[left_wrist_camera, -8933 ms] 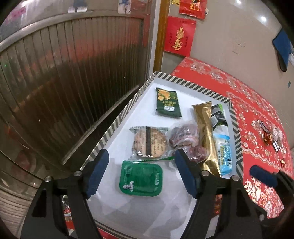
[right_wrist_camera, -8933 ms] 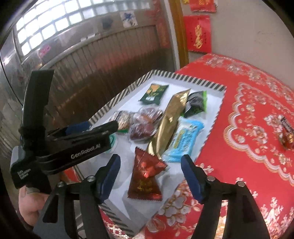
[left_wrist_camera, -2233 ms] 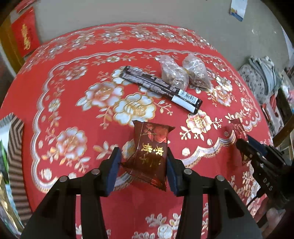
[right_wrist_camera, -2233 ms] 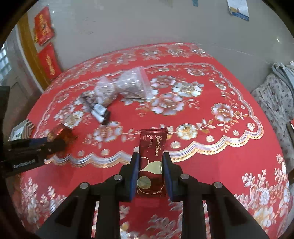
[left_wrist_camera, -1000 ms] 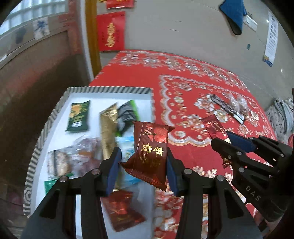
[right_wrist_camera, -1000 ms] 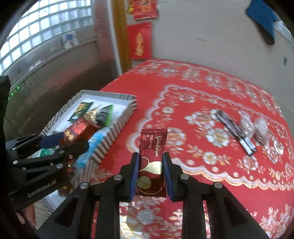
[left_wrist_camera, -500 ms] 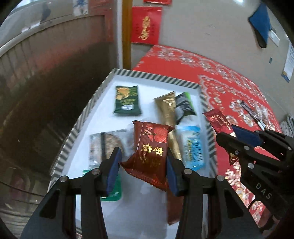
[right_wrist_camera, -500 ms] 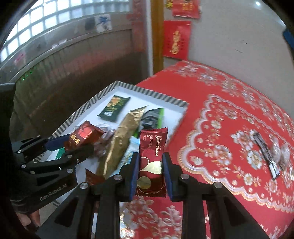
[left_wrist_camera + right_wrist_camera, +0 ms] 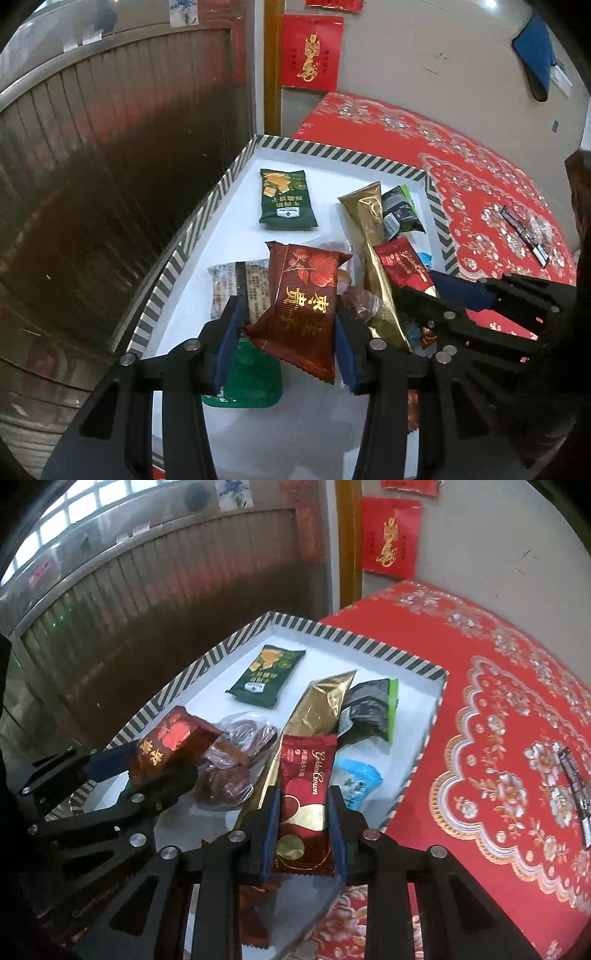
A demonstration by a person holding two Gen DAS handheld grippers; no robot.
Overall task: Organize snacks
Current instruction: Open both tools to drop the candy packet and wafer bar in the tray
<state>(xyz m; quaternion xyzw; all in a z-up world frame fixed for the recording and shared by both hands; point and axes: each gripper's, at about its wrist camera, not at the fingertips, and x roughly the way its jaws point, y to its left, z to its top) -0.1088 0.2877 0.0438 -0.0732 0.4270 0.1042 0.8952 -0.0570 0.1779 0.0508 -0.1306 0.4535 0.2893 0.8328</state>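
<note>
My left gripper [image 9: 286, 334] is shut on a dark red snack packet with gold characters [image 9: 301, 304] and holds it above the near end of the striped-rim white tray [image 9: 207, 206]. My right gripper [image 9: 302, 821] is shut on a red Golden Crown wafer bar [image 9: 304, 801] above the tray's near right part [image 9: 424, 668]. Each gripper shows in the other's view: the right [image 9: 439, 291], the left [image 9: 147, 771]. In the tray lie a dark green packet [image 9: 286, 197], a long gold pouch [image 9: 373, 240], a black-green packet [image 9: 373, 709], a blue packet [image 9: 356, 779] and clear-wrapped snacks [image 9: 240, 753].
The tray sits on a red flowered tablecloth [image 9: 509, 738]. A long black bar and clear bags [image 9: 524, 232] lie further right on the cloth. A dark ribbed metal wall [image 9: 110, 166] stands just left of the tray. A green tub [image 9: 251, 384] lies under my left gripper.
Both grippers have moved in over the tray, each keeping its packet. The tray looks larger and nearer than half a second ago.
</note>
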